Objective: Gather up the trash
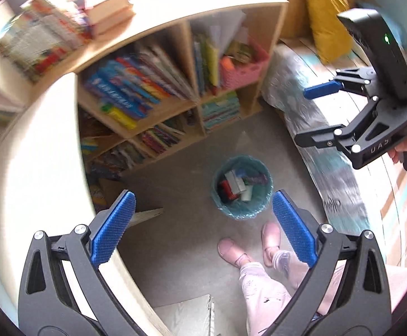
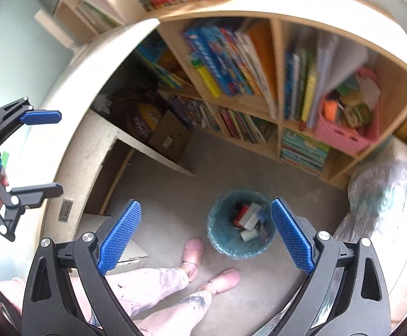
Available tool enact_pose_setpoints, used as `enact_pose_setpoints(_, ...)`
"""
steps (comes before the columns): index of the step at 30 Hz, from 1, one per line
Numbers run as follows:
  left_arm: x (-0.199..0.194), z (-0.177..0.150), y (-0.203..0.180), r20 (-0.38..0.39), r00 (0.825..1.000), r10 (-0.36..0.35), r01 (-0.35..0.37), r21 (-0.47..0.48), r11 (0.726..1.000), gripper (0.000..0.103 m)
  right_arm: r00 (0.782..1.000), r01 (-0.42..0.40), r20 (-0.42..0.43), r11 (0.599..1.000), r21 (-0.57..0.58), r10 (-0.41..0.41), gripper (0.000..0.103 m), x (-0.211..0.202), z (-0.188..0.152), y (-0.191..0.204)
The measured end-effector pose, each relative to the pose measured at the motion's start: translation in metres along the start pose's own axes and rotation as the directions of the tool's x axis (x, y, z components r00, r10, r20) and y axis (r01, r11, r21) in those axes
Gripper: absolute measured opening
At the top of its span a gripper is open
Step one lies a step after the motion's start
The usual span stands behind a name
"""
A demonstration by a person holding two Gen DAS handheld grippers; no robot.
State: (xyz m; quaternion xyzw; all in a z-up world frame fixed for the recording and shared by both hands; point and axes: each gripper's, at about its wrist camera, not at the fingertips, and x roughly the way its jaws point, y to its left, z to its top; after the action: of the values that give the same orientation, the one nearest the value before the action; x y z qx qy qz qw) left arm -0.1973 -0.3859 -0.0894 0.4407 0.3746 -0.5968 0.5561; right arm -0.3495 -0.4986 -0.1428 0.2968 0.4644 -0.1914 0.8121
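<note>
Both grippers are held high, pointed steeply down at the trash bin. The left gripper and right gripper are spread wide, nothing gripped. The bin's contents are probably small cartons, too blurry.

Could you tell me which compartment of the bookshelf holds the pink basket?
The upper right compartment of the bookshelf holds the pink basket. It stands beside upright books; the other compartments visible hold only books.

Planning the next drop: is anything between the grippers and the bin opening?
Nothing visible. The bin stands on bare floor below both open, empty grippers, left and right, its mouth uncovered with trash already inside. The person's feet are beside it, not over it.
</note>
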Motion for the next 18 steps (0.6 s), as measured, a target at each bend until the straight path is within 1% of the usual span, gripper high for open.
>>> enact_pose_setpoints(1, -0.005, -0.003, 0.004, 0.005, 1.000, 0.005, -0.005, -0.022, 1.000, 0.096, 1.000, -0.006, 0.001, 1.000, -0.022, 0.006, 0.093, -0.001, 0.004, 0.007)
enact_pose_setpoints(4, -0.025, -0.016, 0.020, 0.029, 1.000, 0.009, -0.005, -0.132, 0.991, 0.096, 1.000, -0.012, 0.004, 0.997, -0.073, 0.012, 0.093, -0.006, 0.017, 0.025)
enact_pose_setpoints(6, -0.040, -0.027, 0.031, 0.054, 0.998, 0.023, -0.011, -0.209, 0.978, 0.096, 1.000, -0.023, 0.002, 0.995, -0.101, 0.023, 0.093, -0.008, 0.024, 0.037)
enact_pose_setpoints(7, -0.049, -0.035, 0.038, 0.067, 0.997, 0.039, -0.021, -0.257, 0.966, 0.096, 1.000, -0.027, -0.002, 0.993, -0.116, 0.027, 0.093, -0.009, 0.027, 0.044)
enact_pose_setpoints(9, -0.062, -0.047, 0.047, 0.079, 0.994, 0.074, -0.045, -0.321, 0.946, 0.096, 1.000, -0.029, -0.008, 0.988, -0.149, 0.028, 0.093, -0.010, 0.034, 0.058)
enact_pose_setpoints(10, -0.070, -0.056, 0.053, 0.084, 0.991, 0.103, -0.066, -0.366, 0.928, 0.096, 0.999, -0.033, -0.010, 0.985, -0.169, 0.032, 0.093, -0.010, 0.038, 0.066)
enact_pose_setpoints(12, -0.081, -0.070, 0.059, 0.087, 0.985, 0.150, -0.100, -0.425, 0.900, 0.096, 0.999, -0.048, -0.031, 0.976, -0.214, 0.043, 0.093, -0.010, 0.044, 0.085)
enact_pose_setpoints(13, -0.087, -0.077, 0.064, 0.083, 0.981, 0.177, -0.120, -0.459, 0.880, 0.096, 0.998, -0.056, -0.042, 0.969, -0.239, 0.048, 0.093, -0.009, 0.047, 0.094)
enact_pose_setpoints(15, -0.099, -0.091, 0.073, 0.075, 0.972, 0.224, -0.152, -0.527, 0.836, 0.096, 0.997, -0.072, -0.057, 0.955, -0.289, 0.058, 0.094, -0.009, 0.052, 0.115)
enact_pose_setpoints(16, -0.107, -0.101, 0.078, 0.073, 0.967, 0.245, -0.161, -0.569, 0.806, 0.096, 0.995, -0.090, -0.063, 0.947, -0.309, 0.074, 0.093, -0.010, 0.054, 0.126)
enact_pose_setpoints(17, -0.113, -0.108, 0.082, 0.075, 0.963, 0.260, -0.165, -0.597, 0.785, 0.096, 0.994, -0.103, -0.065, 0.940, -0.325, 0.087, 0.093, -0.011, 0.056, 0.135)
enact_pose_setpoints(18, -0.120, -0.117, 0.086, 0.075, 0.957, 0.279, -0.171, -0.632, 0.756, 0.096, 0.993, -0.119, -0.066, 0.930, -0.346, 0.102, 0.093, -0.012, 0.058, 0.146)
